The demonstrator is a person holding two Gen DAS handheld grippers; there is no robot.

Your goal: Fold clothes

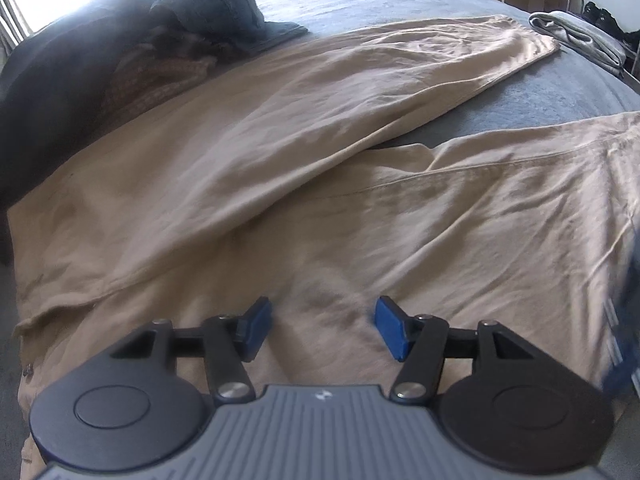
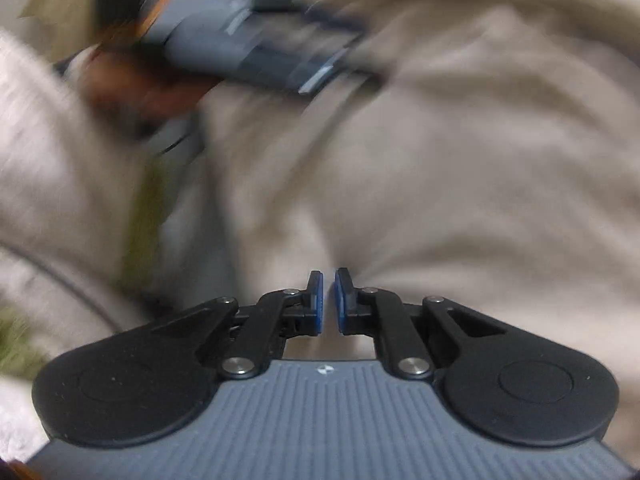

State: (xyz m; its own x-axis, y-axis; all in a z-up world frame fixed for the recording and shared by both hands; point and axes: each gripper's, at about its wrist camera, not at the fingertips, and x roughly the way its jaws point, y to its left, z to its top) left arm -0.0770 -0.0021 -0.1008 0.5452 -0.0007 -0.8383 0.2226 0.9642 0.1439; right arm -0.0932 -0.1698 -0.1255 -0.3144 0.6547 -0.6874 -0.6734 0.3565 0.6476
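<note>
Between the blue pads (image 1: 256,330) of the left tongs (image 1: 320,330) lies only wrinkled tan cloth: the trousers (image 1: 248,168), spread flat over a grey bed (image 1: 540,96). These tongs stand about half open, gripping nothing, and whether the pads touch the cloth below them cannot be told. Ahead of them, one trouser leg runs up and to the right toward its hem; a second leg branches off to the right, with a wedge of bare bed between the two. Ahead and to the left, a heap of dark clothes (image 1: 188,12) sits against the trousers' edge. Far ahead on the right, well apart from the tongs, a folded grey garment (image 1: 576,36) lies near the edge of the bed. At the right border of this view, a blurred blue shape is too smeared to name.

The right tongs (image 2: 329,300) are closed, their pads (image 2: 317,300) nearly meeting with just a thin slit showing. Pale tan cloth puckers toward the tips, but whether a fold is pinched there cannot be told. That view is heavily blurred. Ahead and to the left of these tongs, the other tool's grey-blue body shows as a smear, with a person's hand (image 2: 132,88) on it. Tan cloth fills the rest.
</note>
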